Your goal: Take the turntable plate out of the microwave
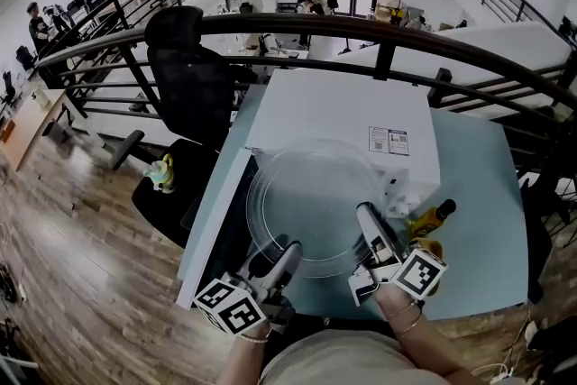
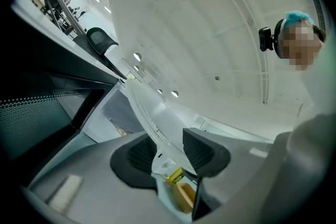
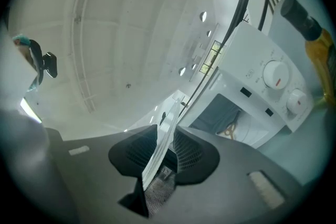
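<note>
Head view: left hand-held gripper (image 1: 290, 252) and right hand-held gripper (image 1: 366, 214) each pinch the near rim of the turntable plate (image 1: 311, 189) — likely stiff, slick, breakable glass, so two spaced rim grips suit.

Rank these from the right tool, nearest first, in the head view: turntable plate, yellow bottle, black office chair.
1. turntable plate: its near rim is clamped in the right tool.
2. yellow bottle: just to the tool's right, not touching it.
3. black office chair: far off at upper left.
</note>
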`<action>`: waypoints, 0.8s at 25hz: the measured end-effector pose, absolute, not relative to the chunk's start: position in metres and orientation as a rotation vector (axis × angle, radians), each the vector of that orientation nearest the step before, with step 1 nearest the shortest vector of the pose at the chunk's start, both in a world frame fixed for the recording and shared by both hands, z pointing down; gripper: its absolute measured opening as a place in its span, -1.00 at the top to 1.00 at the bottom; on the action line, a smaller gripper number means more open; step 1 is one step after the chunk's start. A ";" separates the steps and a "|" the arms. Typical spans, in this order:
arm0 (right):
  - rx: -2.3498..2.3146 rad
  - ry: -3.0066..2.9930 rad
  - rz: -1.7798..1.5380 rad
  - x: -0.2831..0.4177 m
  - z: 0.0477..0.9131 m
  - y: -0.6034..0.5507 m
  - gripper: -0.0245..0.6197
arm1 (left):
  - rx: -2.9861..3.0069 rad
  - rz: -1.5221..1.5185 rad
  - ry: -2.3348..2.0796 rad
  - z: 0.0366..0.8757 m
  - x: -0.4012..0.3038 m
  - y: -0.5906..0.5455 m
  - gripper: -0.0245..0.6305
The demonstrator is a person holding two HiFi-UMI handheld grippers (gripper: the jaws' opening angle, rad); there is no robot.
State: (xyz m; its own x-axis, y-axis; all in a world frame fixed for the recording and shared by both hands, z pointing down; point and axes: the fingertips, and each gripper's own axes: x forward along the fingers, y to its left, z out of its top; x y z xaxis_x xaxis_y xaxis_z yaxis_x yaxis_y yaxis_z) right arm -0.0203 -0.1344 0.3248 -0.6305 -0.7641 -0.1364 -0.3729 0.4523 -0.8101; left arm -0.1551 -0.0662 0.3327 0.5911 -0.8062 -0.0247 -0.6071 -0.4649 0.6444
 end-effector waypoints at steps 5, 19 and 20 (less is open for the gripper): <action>-0.959 2.207 -1.060 -0.018 0.324 -0.137 0.54 | 2.238 -0.436 -1.109 0.332 -0.153 -0.070 0.43; -0.983 2.213 -1.039 -0.015 0.325 -0.136 0.53 | 2.234 -0.443 -1.101 0.332 -0.152 -0.071 0.43; -0.985 2.213 -1.038 -0.014 0.326 -0.137 0.53 | 2.236 -0.443 -1.100 0.332 -0.151 -0.072 0.43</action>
State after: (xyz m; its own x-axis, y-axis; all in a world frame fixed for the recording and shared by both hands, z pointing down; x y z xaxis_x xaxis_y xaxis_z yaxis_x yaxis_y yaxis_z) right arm -0.0141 -0.1370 0.3257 -0.6123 -0.7797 -0.1312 -0.3975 0.4471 -0.8013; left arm -0.1514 -0.0715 0.3316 0.6006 -0.7989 -0.0324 -0.5980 -0.4757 0.6450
